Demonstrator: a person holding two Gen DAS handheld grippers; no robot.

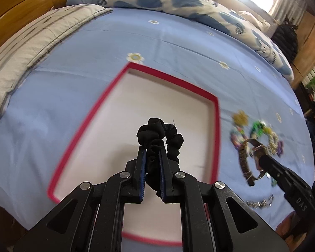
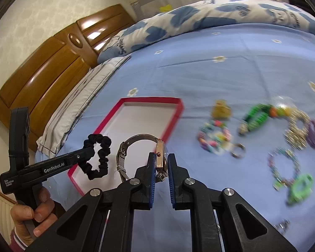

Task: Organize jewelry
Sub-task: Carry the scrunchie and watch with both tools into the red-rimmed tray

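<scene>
My left claw (image 1: 151, 147) pinches the soft black fabric scrunchie (image 1: 159, 138) above the red-rimmed white tray (image 1: 217, 126); my right claw (image 2: 162, 157) clamps the rigid, scratchable metal-banded wristwatch (image 2: 160, 159) by its case, nearby.

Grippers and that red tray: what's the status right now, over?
Left gripper shut on black scrunchie, over red-rimmed tray. Right gripper shut on wristwatch. Tray empty; nothing blocking it.
</scene>
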